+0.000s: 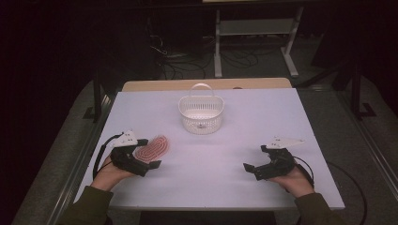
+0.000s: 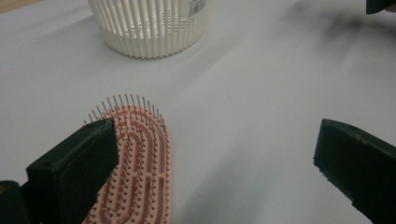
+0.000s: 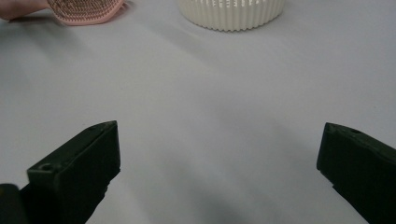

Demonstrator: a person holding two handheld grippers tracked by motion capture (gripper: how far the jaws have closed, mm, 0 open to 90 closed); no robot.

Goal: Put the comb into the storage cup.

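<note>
Looking down from the high view, a white rectangular table top [image 1: 211,164] is seen, with a white slatted plastic basket with a hoop handle [image 1: 201,114] standing upright near its far middle. A pink oval plastic hairbrush head with rows of thin bristles [image 1: 155,147] is laid bristles-up on the table's left part, well apart from the basket. The left gripper [image 1: 149,152] is held low over the brush, its jaws spread, with the brush's near end overlapped by them. The right gripper [image 1: 252,168] is held at the table's right part, well apart from the brush and basket, its jaws likewise spread with bare table under them.

From the left gripper view, the brush [image 2: 135,172] is shown lying flat just beside and partly behind the left-hand jaw; the other jaw is set far off, and nothing is pinched. Whether the jaw touches the brush cannot be told. The basket's [image 2: 149,28] lower wall is seen beyond the brush.

From the right gripper view, both jaws are seen wide apart over bare table [image 3: 210,116]. The brush's [image 3: 86,9] edge is seen at the upper left and the basket's [image 3: 231,11] base at the top middle.
</note>
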